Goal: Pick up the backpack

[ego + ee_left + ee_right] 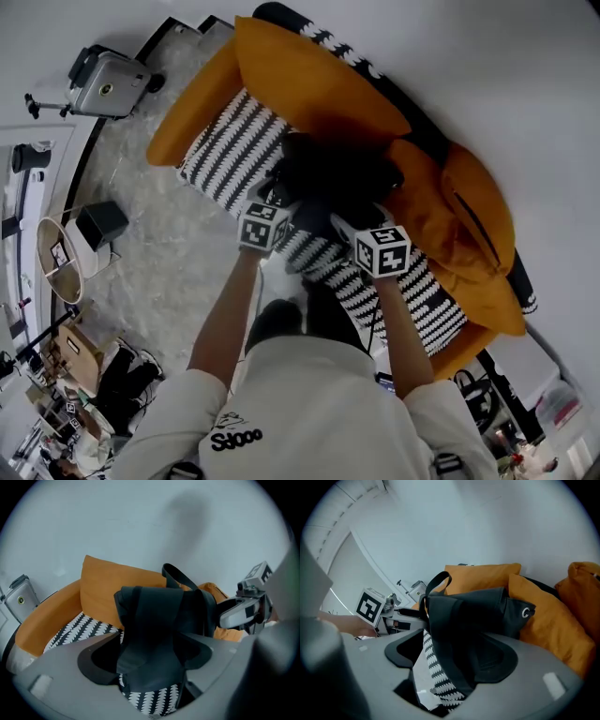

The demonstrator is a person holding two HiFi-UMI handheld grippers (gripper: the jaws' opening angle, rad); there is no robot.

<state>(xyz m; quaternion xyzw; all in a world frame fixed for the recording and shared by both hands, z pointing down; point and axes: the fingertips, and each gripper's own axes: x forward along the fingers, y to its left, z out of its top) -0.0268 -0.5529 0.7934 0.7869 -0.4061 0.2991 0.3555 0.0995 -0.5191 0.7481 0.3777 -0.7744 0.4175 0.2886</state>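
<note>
Two grippers hang wide open over the black backpack (333, 173) — the left gripper (147, 660) around a fold of its front, the right gripper (452, 656) around its side, neither pinching yet. It lies mid-seat on the sofa (230, 141), against the back cushions (309, 80). Next, I'd say: clamp both, then lift. A suitcase (108, 84) stands well off left; orange cushions crowd its right.
</note>
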